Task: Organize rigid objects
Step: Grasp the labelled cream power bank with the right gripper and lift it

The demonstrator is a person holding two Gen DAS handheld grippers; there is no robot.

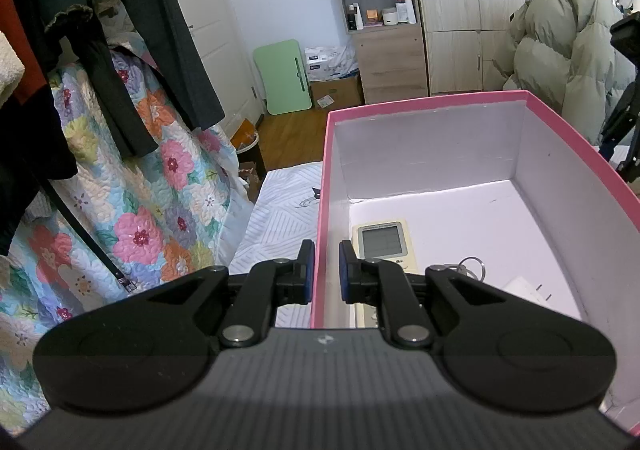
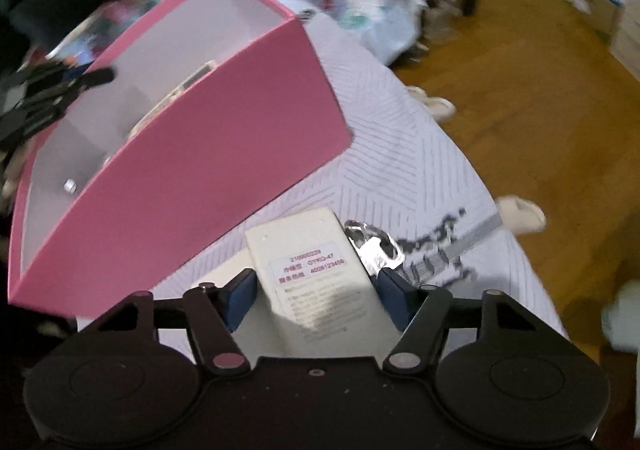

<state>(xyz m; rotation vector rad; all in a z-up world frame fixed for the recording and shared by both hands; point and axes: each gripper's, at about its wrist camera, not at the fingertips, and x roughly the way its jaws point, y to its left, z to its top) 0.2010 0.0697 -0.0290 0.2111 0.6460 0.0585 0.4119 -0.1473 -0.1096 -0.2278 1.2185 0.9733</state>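
Left claw [image 1: 325, 270] clamps the near wall of the pink box [image 1: 580, 154], lower centre of frame; AC remote [image 1: 382, 240] and keys [image 1: 472, 266] lie inside. Right claw [image 2: 316, 300] holds a white remote [image 2: 316, 270], label up, over the bed [image 2: 400, 138].

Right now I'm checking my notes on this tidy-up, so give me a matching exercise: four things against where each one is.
Things:
1. remote with screen
2. remote with label
3. key ring
4. left gripper

Places:
A. between the right gripper fingers
B. straddling the pink box wall
C. face up on the box floor, by the near wall
D. on the box floor, right of the screen remote

Pairs: 1-C, 2-A, 3-D, 4-B
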